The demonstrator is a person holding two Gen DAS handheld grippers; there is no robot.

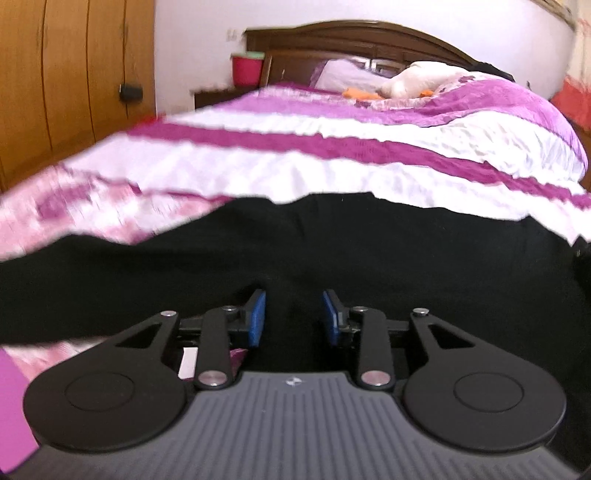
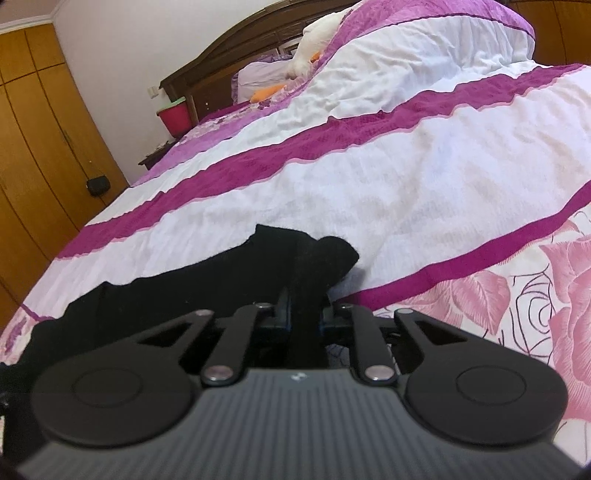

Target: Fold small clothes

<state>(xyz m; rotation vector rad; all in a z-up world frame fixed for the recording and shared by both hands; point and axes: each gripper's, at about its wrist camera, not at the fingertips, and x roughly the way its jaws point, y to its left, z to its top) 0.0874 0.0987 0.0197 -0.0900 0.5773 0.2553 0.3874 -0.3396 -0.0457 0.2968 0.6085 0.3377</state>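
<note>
A black garment (image 1: pixel 332 243) lies spread across the near part of the bed's pink, white and magenta bedspread (image 1: pixel 295 170). My left gripper (image 1: pixel 293 317) is open, its blue pads (image 1: pixel 257 317) apart just over the garment's near edge; black cloth fills the gap between them. In the right wrist view the same black garment (image 2: pixel 184 288) stretches to the left. My right gripper (image 2: pixel 304 314) is shut on a bunched corner of it, which sticks up past the fingers and hides their tips.
The bedspread (image 2: pixel 406 166) runs far ahead. At the head lie a white plush toy (image 1: pixel 417 83), a pillow (image 1: pixel 343 75) and the dark headboard (image 1: pixel 354 35). A red bucket (image 1: pixel 245 68) and wooden wardrobe (image 1: pixel 66 81) stand to the left.
</note>
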